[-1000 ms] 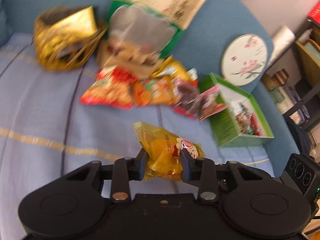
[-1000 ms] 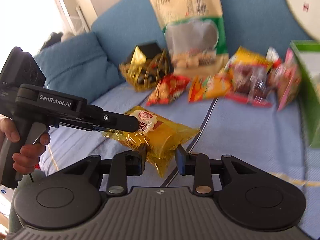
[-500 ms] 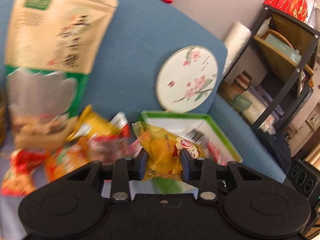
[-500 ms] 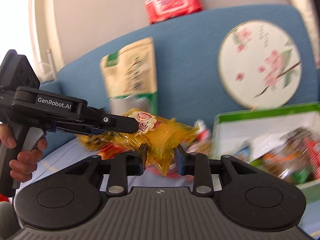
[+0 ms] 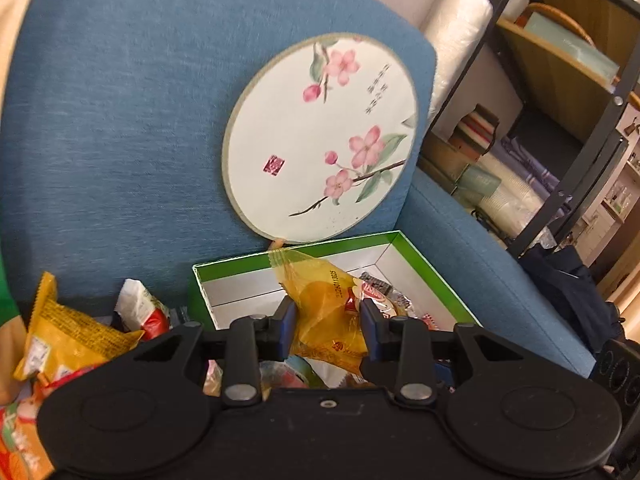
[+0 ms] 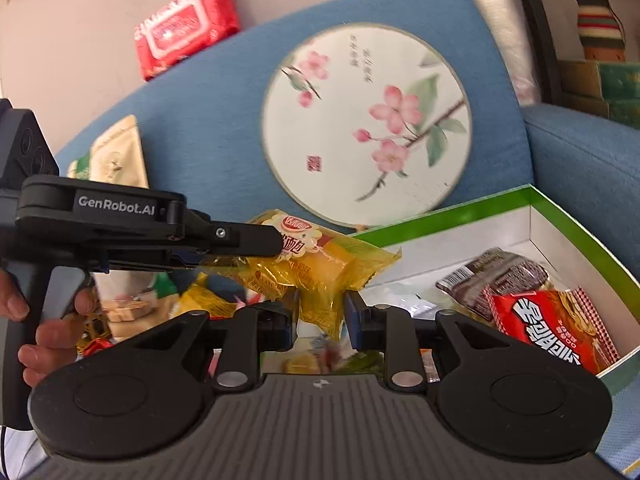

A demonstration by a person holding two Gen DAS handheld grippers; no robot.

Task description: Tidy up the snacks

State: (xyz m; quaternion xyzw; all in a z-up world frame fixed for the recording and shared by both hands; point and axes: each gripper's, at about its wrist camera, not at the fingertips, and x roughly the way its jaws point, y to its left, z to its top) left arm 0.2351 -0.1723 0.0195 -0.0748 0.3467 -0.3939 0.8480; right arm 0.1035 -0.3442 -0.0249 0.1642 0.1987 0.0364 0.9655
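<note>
Since half a second ago, both grippers have been carrying the yellow pack rightward, and the green box is now lying directly ahead instead of off to the side. The left gripper is pinching the pack across its middle; the right gripper is closing on the pack's lower edge, so the pack is hanging between the two, in the air just at the box's near rim. That is putting the task close to a drop: the pack is looking ready to be lowered in and let go, probably one gripper first.

Inside the box, a dark wrapper and a red bag are already lying toward the right side, leaving bare white floor toward the back left. The box wall nearest the grippers is standing between the pack and that space, so the pack likely needs lifting over it.

A round fan painted with blossoms is leaning on the sofa back just behind the box. Left of the box, an orange-yellow bag and other loose snacks are waiting; their exact number is hard to tell, since the gripper body is hiding them. A red wipes pack is sitting atop the sofa back.
</note>
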